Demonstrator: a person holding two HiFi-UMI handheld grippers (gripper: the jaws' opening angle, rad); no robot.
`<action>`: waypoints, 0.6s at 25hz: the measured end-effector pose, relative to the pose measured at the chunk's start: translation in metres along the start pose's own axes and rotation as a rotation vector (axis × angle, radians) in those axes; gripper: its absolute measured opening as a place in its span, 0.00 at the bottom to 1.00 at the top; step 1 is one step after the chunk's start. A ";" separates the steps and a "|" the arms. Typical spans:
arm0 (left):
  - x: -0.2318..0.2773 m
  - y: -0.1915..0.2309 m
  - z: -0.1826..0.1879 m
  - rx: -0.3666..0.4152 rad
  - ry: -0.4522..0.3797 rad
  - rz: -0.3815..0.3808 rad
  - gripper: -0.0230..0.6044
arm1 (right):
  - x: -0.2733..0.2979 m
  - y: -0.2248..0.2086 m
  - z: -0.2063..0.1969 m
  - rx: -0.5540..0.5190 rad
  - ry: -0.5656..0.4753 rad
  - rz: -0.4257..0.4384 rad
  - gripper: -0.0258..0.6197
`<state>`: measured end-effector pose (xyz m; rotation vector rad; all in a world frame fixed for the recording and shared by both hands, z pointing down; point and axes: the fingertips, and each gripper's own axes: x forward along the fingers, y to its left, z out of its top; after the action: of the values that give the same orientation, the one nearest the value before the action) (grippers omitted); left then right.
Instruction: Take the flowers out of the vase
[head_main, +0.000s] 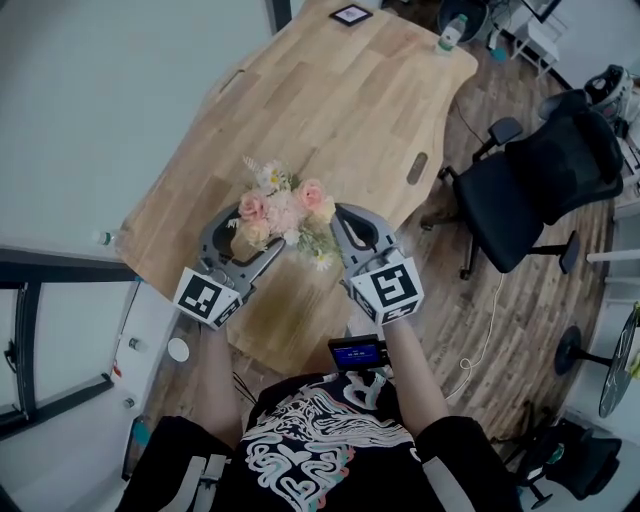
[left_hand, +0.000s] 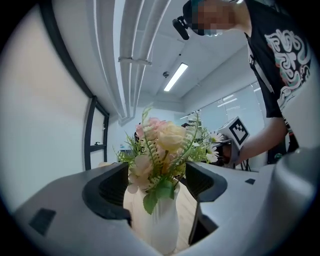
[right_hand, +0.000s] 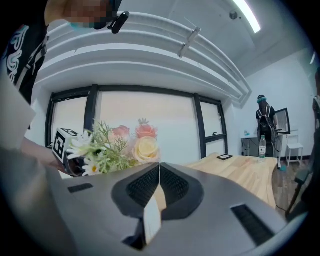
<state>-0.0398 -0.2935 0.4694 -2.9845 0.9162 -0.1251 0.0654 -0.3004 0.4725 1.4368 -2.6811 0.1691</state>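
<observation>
Bracketing vase (left_hand: 162, 220) with left gripper (left_hand: 156, 182), with jaws spread wide, one on each side of white body and, as far as visible, without pressing on it; so gripping nothing there. Seems placed so in order to steady vase, to stop tipping or rising together with stems during pull. Holding right gripper (right_hand: 159, 182) fully shut and empty, with pads closed along one line and nothing between. Hovers just beside flowers (left_hand: 162, 145), at their right in head view, about at bloom height; in right gripper view, shows blooms above and left of closed tips, near but apparently not touching. Needs to open first before any grasp of stems, by judgement from here. Shows flowers fully in vase, upright, with pink and cream blooms and greenery spread above rim. Rests vase on table (head_main: 330, 110), near edge closest to person. Puts bouquet so between both grippers: directly above gap of left jaws, just aside from right one. Judged as early in task: no stem out of vase yet, no grip on flowers.
</observation>
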 end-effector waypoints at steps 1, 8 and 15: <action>0.001 0.000 0.000 -0.001 -0.003 -0.006 0.57 | 0.006 0.004 0.001 -0.011 0.005 0.022 0.05; 0.009 -0.004 0.003 0.008 0.002 -0.061 0.57 | 0.027 0.019 0.011 -0.020 0.007 0.125 0.05; 0.012 -0.004 0.005 0.010 -0.003 -0.049 0.56 | 0.032 0.030 0.012 -0.008 0.021 0.162 0.05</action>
<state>-0.0272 -0.2975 0.4650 -2.9980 0.8394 -0.1259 0.0226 -0.3118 0.4638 1.2082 -2.7766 0.1833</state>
